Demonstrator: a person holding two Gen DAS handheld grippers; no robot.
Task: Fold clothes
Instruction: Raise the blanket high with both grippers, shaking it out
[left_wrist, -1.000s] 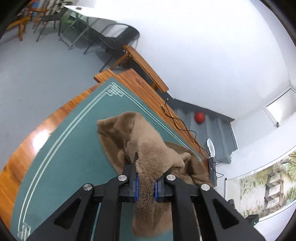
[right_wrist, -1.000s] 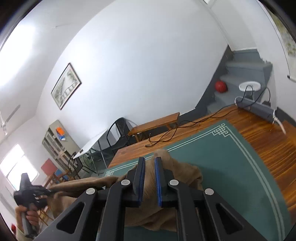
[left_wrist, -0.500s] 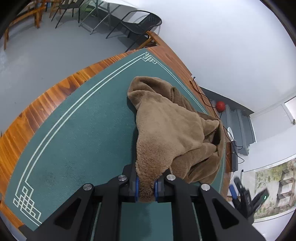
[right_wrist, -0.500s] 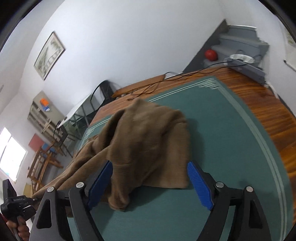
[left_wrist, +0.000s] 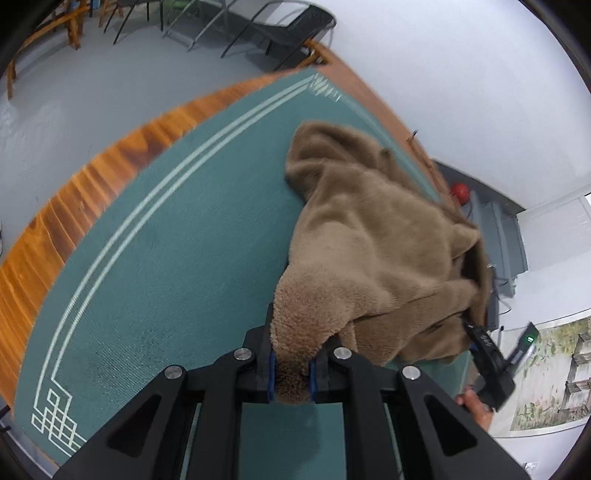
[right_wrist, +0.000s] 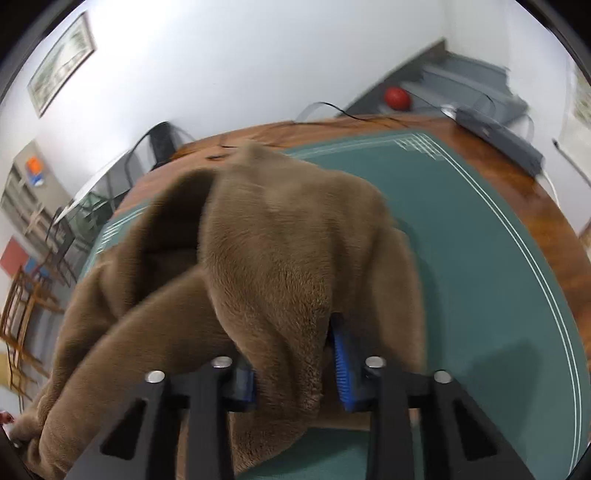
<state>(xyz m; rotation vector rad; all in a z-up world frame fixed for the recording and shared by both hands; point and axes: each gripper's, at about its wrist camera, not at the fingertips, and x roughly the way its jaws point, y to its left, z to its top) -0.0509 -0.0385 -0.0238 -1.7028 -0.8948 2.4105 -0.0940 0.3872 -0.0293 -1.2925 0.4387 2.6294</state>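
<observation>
Two hand-held grippers work one brown fleece garment (left_wrist: 373, 236), which lies heaped on the green mat (left_wrist: 166, 258) covering the wooden bench (left_wrist: 74, 206), its bulk toward the mat's far side. The left hand-held gripper (left_wrist: 291, 374) is clenched on a thick fold at the garment's near edge, the blue pads pressed into the pile. The right hand-held gripper (right_wrist: 295, 373) has a hanging fold of the same garment (right_wrist: 280, 258) between its jaws, which are closing; the left pad touches the fleece, while the right blue pad (right_wrist: 345, 369) appears to stand just clear of it. In the left wrist view, a person's hand (left_wrist: 476, 404) holds the right tool beside the garment's right edge.
</observation>
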